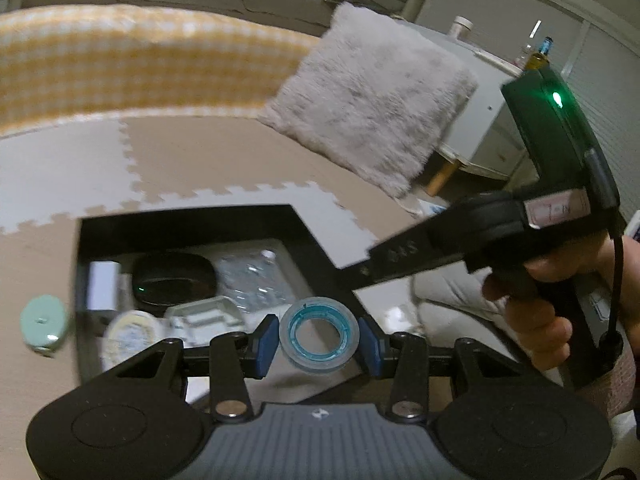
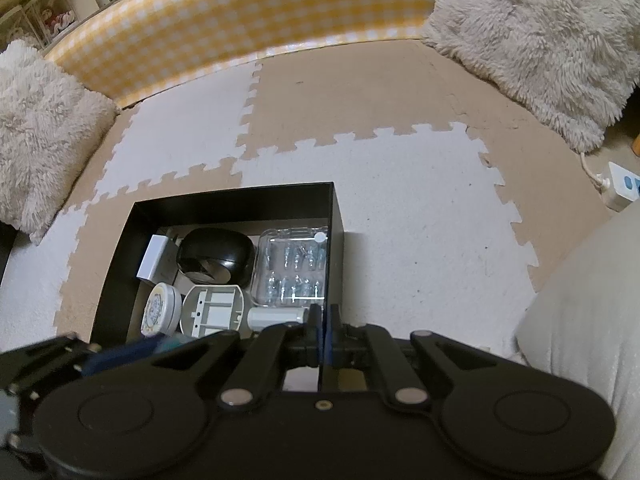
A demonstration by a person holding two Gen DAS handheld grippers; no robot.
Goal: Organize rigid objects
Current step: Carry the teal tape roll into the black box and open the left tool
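Observation:
My left gripper (image 1: 318,334) is shut on a clear tape roll (image 1: 297,354) with a blue core, its blue pads pressing both sides. It holds the roll over the near right part of an open black box (image 1: 180,216). In the box (image 2: 232,196) lie a white charger block (image 2: 154,258), a black oval device (image 2: 216,254), a clear blister case (image 2: 294,270), a round tin (image 2: 160,308), a white plastic shell (image 2: 212,310) and a white cylinder (image 2: 276,317). My right gripper (image 2: 324,322) is shut on the box's right wall; the left wrist view shows its fingers (image 1: 374,266) at that edge.
A mint green oval object (image 1: 42,324) lies on the foam puzzle mat (image 2: 400,208) left of the box. Fluffy cushions (image 2: 532,32) and a yellow checked bolster (image 2: 240,20) border the mat. A white power strip (image 2: 620,190) sits at the right. A person's hand (image 1: 536,312) grips the right tool.

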